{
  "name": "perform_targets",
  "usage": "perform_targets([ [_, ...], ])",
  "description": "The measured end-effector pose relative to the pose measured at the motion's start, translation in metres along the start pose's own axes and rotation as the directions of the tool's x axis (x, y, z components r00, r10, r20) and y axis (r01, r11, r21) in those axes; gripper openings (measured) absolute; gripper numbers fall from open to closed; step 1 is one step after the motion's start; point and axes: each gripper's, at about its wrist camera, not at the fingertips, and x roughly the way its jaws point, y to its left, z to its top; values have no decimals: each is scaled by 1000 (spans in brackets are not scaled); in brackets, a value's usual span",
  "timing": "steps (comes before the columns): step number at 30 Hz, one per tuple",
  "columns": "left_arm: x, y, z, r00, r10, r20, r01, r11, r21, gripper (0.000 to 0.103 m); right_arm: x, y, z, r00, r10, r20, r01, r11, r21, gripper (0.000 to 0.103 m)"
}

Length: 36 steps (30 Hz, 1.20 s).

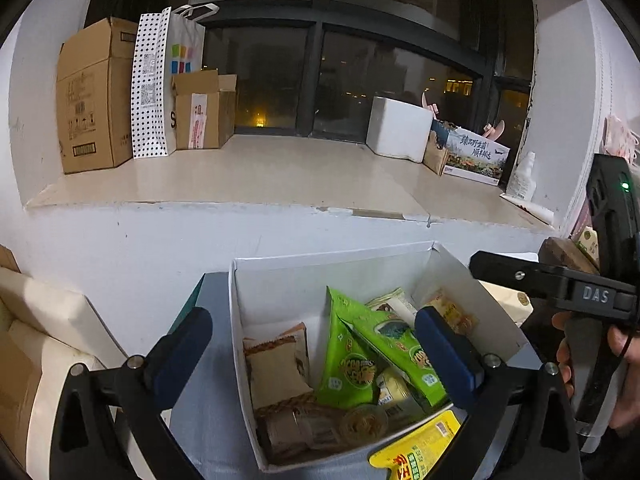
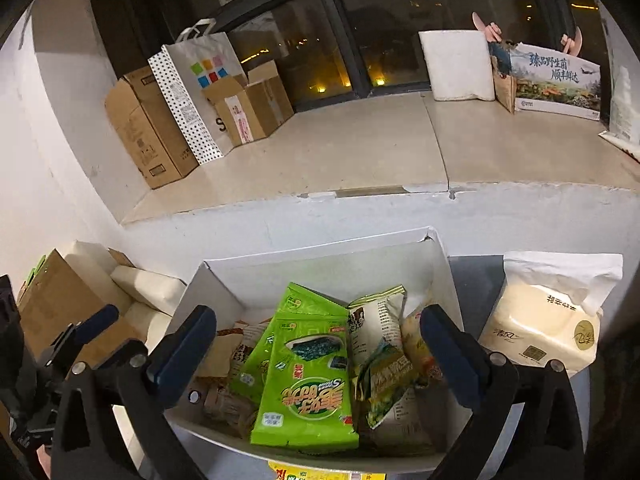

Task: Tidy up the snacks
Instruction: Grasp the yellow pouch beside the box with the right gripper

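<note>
A white cardboard box [image 1: 472, 280] [image 2: 224, 292] holds several snacks. Green seaweed packets [image 1: 352, 364] [image 2: 308, 376] lie in its middle, brown cracker packs [image 1: 276, 364] at its left, pale packets [image 2: 376, 320] at its right. A yellow packet [image 1: 416, 452] [image 2: 292, 472] lies at the box's near edge. My left gripper [image 1: 316, 356] is open and empty above the box. My right gripper [image 2: 320, 356] is open and empty above the box too. It also shows at the right of the left wrist view [image 1: 560, 284].
A grey table top [image 1: 208, 412] carries the box. A tissue pack [image 2: 548, 320] lies right of it. Behind is a window ledge [image 1: 280, 176] with cardboard boxes [image 1: 92, 96], a dotted paper bag [image 1: 156, 84], a white foam box [image 1: 400, 128] and a printed carton [image 1: 476, 156].
</note>
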Motion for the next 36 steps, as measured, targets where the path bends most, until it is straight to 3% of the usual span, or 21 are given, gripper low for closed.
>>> perform_targets([
  [8, -41, -5, -17, 999, -41, -19, 41, 999, 14, 103, -61, 14, -27, 990, 127, 69, -124, 991, -51, 103],
  [16, -110, -21, -73, 993, -116, -15, 117, 990, 73, 103, -117, 9, -122, 973, 225, 48, -220, 971, -88, 103],
  [21, -134, -26, -110, 989, -146, -39, 148, 987, 59, 103, -104, 11, -171, 996, 82, -41, -90, 966, -244, 103],
  [24, -142, -28, -128, 988, -146, -53, 148, 988, 40, 103, -93, 17, -186, 999, -22, -38, 6, 930, -367, 103],
  [28, -143, -28, -141, 988, -143, -64, 145, 989, 19, 103, -65, 38, -192, 989, -87, -121, 17, 873, -487, 103],
  [36, -137, -21, -153, 987, -129, -93, 129, 992, -6, 103, 12, 98, -214, 934, -312, -172, 79, 653, -753, 103],
])
